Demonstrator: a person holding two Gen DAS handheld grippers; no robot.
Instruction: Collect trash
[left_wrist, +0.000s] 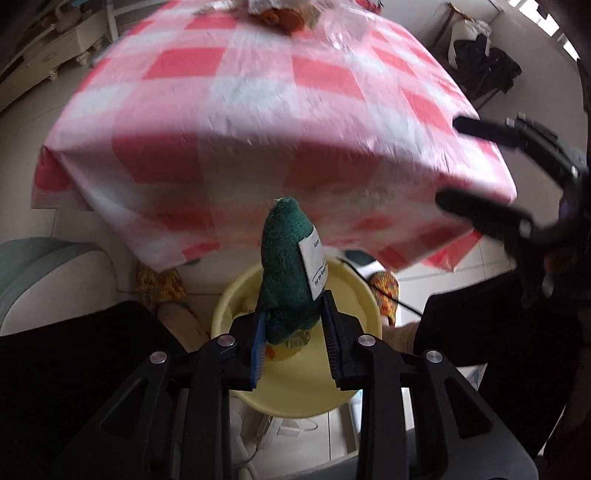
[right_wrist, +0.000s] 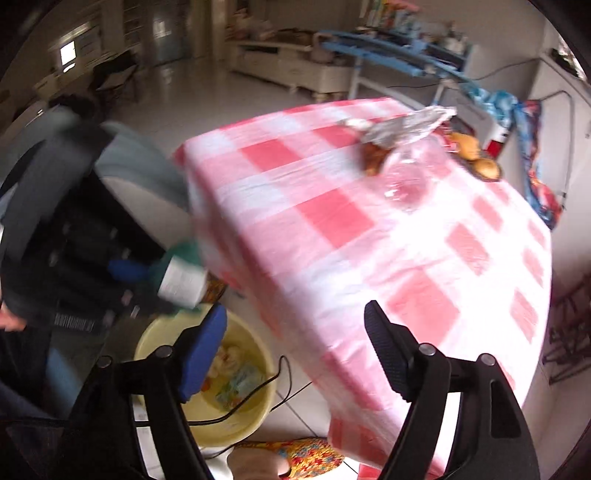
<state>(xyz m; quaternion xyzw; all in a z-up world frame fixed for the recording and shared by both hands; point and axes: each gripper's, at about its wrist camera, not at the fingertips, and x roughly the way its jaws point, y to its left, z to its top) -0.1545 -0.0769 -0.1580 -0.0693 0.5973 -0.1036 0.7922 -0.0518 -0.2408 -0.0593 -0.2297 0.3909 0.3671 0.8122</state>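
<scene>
The worktop (right_wrist: 369, 229) is covered by a pink-and-white checked plastic cloth (left_wrist: 258, 122) that hangs over its edges. At its far side lie a crumpled clear plastic bag (right_wrist: 406, 173), a silvery wrapper (right_wrist: 406, 125) and some brownish food scraps (right_wrist: 371, 157). On the pale tiled floor (right_wrist: 295, 406) just beside the worktop stands a yellow basin (right_wrist: 255, 417) with scraps inside.

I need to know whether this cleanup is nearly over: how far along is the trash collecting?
Partly done. Some scraps already lie in the yellow basin on the floor. The left hand-held gripper holds a green tagged cloth item above that basin. The right hand-held gripper is open and empty. Left: the plastic wrappers and food scraps on the checkered table.
</scene>
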